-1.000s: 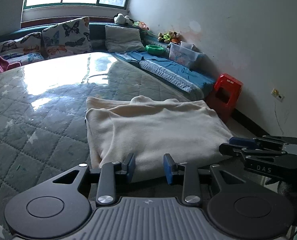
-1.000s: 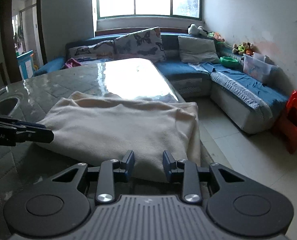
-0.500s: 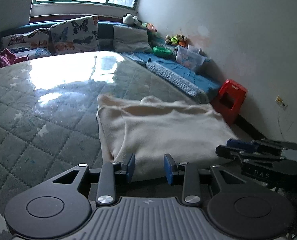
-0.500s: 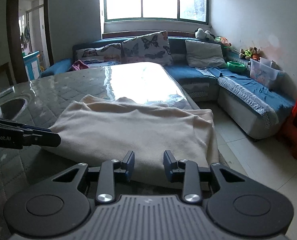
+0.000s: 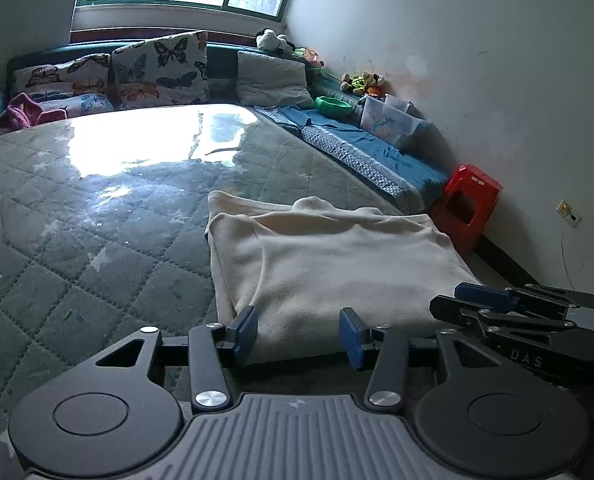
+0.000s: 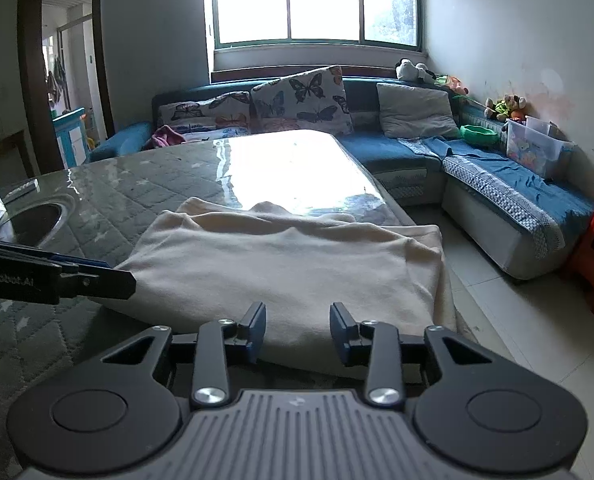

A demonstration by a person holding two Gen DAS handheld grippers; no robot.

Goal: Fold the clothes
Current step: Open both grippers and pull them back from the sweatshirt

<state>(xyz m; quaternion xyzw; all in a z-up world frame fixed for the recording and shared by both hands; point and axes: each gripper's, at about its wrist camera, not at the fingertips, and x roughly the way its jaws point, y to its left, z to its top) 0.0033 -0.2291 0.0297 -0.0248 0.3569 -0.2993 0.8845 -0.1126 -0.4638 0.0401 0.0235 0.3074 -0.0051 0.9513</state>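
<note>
Lying just ahead of both spread claws, left claw [image 5: 299, 336], right claw [image 6: 298, 332], cream garment [image 5: 337, 264].

The right tool [image 6: 297, 334] hangs open-jawed at the near edge of a cream garment [image 6: 289, 268] on the quilted tabletop [image 6: 145, 200].

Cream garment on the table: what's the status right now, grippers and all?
Left gripper open, right gripper open, both at the near edge. Cream garment folded flat on the quilted table, ungripped. Nothing in the way.
</note>
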